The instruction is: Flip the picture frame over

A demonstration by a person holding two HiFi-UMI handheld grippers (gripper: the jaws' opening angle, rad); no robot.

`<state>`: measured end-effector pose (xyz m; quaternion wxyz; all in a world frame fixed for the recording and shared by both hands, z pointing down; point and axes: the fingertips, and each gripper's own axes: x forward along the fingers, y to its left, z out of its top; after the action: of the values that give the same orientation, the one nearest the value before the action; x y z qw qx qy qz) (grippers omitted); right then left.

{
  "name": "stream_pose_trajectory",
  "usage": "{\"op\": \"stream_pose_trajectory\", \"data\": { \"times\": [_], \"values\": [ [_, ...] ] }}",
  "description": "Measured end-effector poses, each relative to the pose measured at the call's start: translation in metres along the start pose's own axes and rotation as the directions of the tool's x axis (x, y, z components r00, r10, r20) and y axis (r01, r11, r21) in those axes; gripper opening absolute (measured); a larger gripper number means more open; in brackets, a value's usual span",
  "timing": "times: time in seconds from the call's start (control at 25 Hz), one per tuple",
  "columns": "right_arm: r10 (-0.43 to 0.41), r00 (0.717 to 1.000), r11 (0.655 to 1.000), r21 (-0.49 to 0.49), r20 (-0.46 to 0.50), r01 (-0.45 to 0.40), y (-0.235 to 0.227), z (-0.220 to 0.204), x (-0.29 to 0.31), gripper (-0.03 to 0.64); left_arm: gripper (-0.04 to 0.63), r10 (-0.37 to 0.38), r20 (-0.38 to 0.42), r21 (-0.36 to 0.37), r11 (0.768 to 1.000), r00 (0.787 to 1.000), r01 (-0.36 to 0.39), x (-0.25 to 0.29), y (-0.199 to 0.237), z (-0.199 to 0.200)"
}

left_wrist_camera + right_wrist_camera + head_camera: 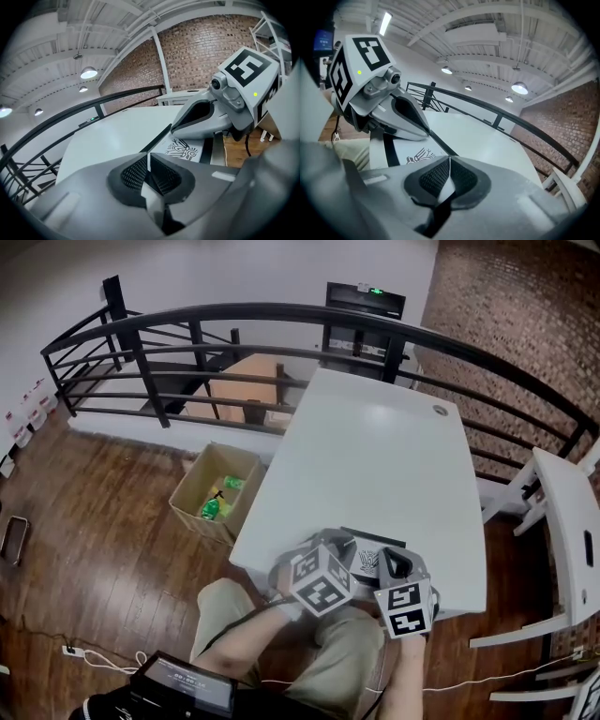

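Note:
The picture frame (pixel 372 557) lies flat at the near edge of the white table (pixel 375 456), black border around a white sheet with a black line drawing (pixel 183 151). Both grippers hover over its near side, side by side. In the left gripper view my left gripper (pixel 149 157) has its pads pressed together with nothing visible between them, and the frame's black edge (pixel 159 138) runs up to its tips. My right gripper (pixel 450 160) is shut the same way, just short of the drawing (pixel 419 156). Whether either tip touches the frame, I cannot tell.
An open cardboard box (pixel 214 491) with green items stands on the wooden floor left of the table. A black railing (pixel 281 313) curves behind the table. A white chair (pixel 562 521) is at the right. The person's knees (pixel 347 652) sit under the near edge.

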<state>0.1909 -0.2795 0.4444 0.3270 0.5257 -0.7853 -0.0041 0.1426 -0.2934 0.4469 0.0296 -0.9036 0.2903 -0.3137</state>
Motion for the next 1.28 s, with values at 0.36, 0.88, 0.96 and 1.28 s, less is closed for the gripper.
{"op": "stream_pose_trajectory", "data": {
  "times": [0.36, 0.88, 0.96, 1.28],
  "values": [
    [-0.079, 0.954, 0.993, 0.112, 0.290, 0.049, -0.015, 0.012, -0.035, -0.008, 0.017, 0.104, 0.152, 0.080, 0.990, 0.983, -0.117, -0.021, -0.007, 0.006],
    [-0.291, 0.895, 0.848, -0.342, 0.339, 0.405, 0.024, 0.011, -0.033, -0.008, 0.017, 0.242, 0.363, -0.073, 0.970, 0.900, -0.231, -0.051, 0.016, 0.014],
    [-0.279, 0.889, 0.885, -0.262, 0.363, 0.385, 0.024, 0.014, -0.044, -0.008, 0.017, 0.172, 0.370, 0.092, 0.971, 0.913, -0.220, -0.049, -0.007, 0.011],
    [-0.211, 0.867, 0.976, 0.043, 0.450, 0.215, 0.055, 0.019, -0.098, -0.009, 0.016, 0.084, 0.420, 0.034, 0.994, 0.904, -0.108, -0.083, -0.052, 0.006]
  ]
}}
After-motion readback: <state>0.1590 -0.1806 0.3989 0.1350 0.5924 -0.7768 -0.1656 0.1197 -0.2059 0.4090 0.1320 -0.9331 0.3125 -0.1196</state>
